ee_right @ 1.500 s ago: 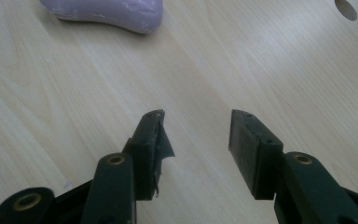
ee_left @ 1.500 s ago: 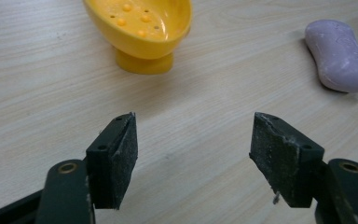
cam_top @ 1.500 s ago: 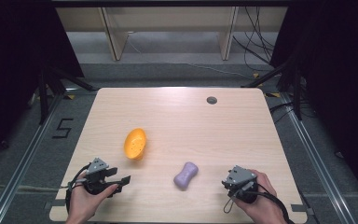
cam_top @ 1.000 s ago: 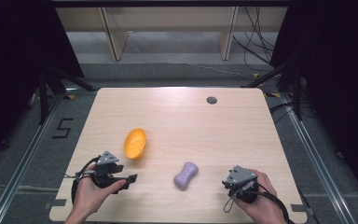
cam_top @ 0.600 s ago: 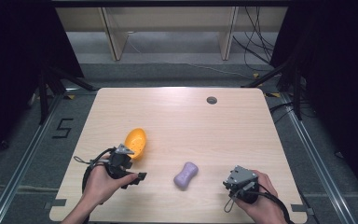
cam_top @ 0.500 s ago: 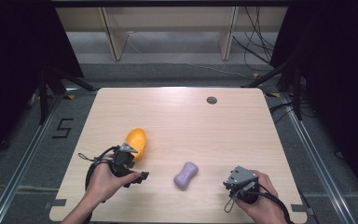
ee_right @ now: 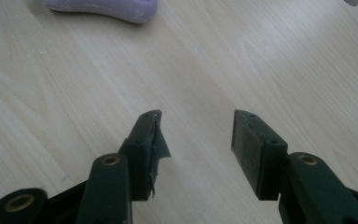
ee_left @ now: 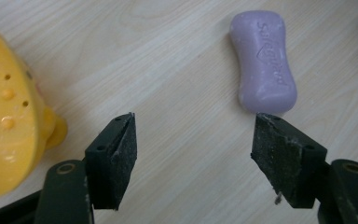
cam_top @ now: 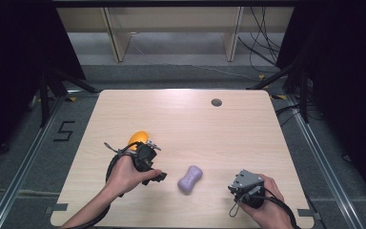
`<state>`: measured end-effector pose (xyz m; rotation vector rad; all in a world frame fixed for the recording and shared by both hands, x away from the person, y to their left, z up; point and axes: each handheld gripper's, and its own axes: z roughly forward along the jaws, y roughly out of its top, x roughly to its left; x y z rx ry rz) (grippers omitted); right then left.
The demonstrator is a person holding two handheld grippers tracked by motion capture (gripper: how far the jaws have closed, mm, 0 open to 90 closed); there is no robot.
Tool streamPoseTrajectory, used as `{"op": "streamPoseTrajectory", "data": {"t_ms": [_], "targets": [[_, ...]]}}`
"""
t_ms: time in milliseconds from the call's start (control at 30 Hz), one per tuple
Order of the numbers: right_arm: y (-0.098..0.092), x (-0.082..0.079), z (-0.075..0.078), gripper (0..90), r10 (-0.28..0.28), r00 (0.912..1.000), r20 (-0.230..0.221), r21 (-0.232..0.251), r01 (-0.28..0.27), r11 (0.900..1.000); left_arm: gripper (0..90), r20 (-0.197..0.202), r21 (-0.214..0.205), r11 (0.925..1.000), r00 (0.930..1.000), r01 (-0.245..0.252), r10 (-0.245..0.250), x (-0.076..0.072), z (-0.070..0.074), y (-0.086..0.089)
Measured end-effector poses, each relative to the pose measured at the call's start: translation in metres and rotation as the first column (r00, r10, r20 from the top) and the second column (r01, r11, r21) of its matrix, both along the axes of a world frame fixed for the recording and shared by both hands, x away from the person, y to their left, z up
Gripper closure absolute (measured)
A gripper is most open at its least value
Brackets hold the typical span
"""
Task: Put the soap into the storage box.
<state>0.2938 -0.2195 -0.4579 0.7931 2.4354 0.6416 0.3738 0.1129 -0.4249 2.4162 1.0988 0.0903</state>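
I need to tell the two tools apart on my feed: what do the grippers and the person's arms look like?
Both are hand-held. The left gripper is black with a black cable looping behind the hand; its jaws carry worn black foam pads. The right gripper has a grey three-cornered top plate and a black cable. The forearms are bare, with no sleeves in view.

My left gripper carries black jaws with worn foam pads and brass-ringed screw holes; my right gripper wears a grey plate, perhaps three-cornered; black cables trail from both.
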Motion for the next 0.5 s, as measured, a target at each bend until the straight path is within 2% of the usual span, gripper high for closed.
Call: {"op": "streamPoseTrajectory", "data": {"t_ms": [33,333,400,500], "targets": [[0.000,0.000,0.000,52.8,-0.002,1.0000,-0.001,0.001,0.002,1.0000,30.6,-0.005,-0.007,1.0000,1.0000,-0.002,0.002,0.002,0.001,-0.008],[0.000,0.000,0.000,52.6,0.005,1.0000,0.000,-0.001,-0.005,1.0000,31.3,-0.051,-0.012,0.9998,0.9985,0.018,-0.018,0.009,-0.001,-0.036],[0.000,0.000,0.000,52.5,0.006,1.0000,0.002,0.000,-0.006,1.0000,31.4,-0.074,0.002,0.9997,0.9970,0.023,-0.023,0.011,-0.004,-0.047],[0.000,0.000,0.000,52.5,0.006,1.0000,0.000,0.001,-0.006,1.0000,31.8,-0.087,0.034,0.9979,0.9948,0.055,-0.052,0.013,-0.005,-0.053]]}}
